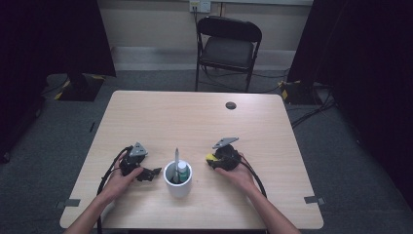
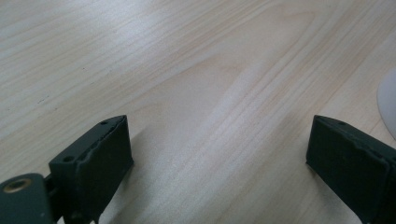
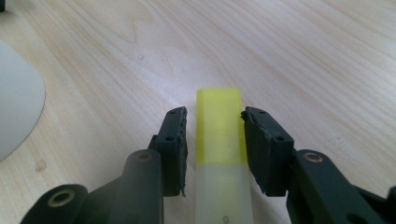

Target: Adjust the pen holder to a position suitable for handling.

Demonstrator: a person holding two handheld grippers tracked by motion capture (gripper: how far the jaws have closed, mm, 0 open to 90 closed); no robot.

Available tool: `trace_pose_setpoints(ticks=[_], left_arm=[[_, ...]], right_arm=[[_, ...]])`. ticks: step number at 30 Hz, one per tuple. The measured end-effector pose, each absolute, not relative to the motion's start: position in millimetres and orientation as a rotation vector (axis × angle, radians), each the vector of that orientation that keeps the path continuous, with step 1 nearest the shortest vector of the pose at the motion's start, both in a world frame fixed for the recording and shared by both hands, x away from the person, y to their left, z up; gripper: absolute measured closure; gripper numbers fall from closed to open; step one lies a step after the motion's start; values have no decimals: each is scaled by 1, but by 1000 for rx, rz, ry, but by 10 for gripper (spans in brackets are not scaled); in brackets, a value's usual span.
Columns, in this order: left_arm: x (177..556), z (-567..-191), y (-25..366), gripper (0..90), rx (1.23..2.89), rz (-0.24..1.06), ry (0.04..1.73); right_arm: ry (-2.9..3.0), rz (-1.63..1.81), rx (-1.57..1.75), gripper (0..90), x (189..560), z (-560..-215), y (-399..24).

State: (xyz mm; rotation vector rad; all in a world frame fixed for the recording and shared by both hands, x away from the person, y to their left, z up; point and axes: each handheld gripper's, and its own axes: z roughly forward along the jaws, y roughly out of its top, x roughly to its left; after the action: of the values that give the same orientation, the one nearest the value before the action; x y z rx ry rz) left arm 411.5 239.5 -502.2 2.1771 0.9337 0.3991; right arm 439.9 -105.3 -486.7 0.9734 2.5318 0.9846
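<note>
A white cup [image 1: 178, 188] stands near the table's front middle, holding a grey pen [image 1: 176, 159] and a green-capped marker [image 1: 182, 170]. My left gripper [image 1: 147, 173] rests low on the wood just left of the cup. Its jaws are wide open over bare tabletop [image 2: 219, 140], and the cup's rim [image 2: 390, 105] shows at the right edge. My right gripper [image 1: 213, 160] lies right of the cup, pointing toward it. It is shut [image 3: 215, 114] on a highlighter [image 3: 219, 140] with a yellow cap and pale body, low over the table.
A black folding chair [image 1: 229, 45] stands beyond the table's far edge. A dark cable grommet [image 1: 230, 105] sits in the wooden table [image 1: 195, 122] at the far right. Cables trail from both grippers past the front edge. The cup's white wall [image 3: 14, 107] is left of the right gripper.
</note>
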Motion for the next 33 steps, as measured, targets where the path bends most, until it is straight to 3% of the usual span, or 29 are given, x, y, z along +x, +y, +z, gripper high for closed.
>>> trace_pose_setpoints(ticks=[5, 9, 23, 33], left_arm=[[412, -502, 240, 62, 2178, 400, 934], [411, -502, 240, 62, 2178, 399, 935], [412, -502, 239, 62, 2177, 399, 935], [412, -502, 240, 62, 2175, 396, 932]], right_arm=[[2522, 993, 966, 608, 439, -488, -106], [2540, 992, 938, 666, 436, -487, -106], [2544, 1000, 921, 639, 429, -488, -102], [2547, 1008, 934, 675, 431, -487, -100]])
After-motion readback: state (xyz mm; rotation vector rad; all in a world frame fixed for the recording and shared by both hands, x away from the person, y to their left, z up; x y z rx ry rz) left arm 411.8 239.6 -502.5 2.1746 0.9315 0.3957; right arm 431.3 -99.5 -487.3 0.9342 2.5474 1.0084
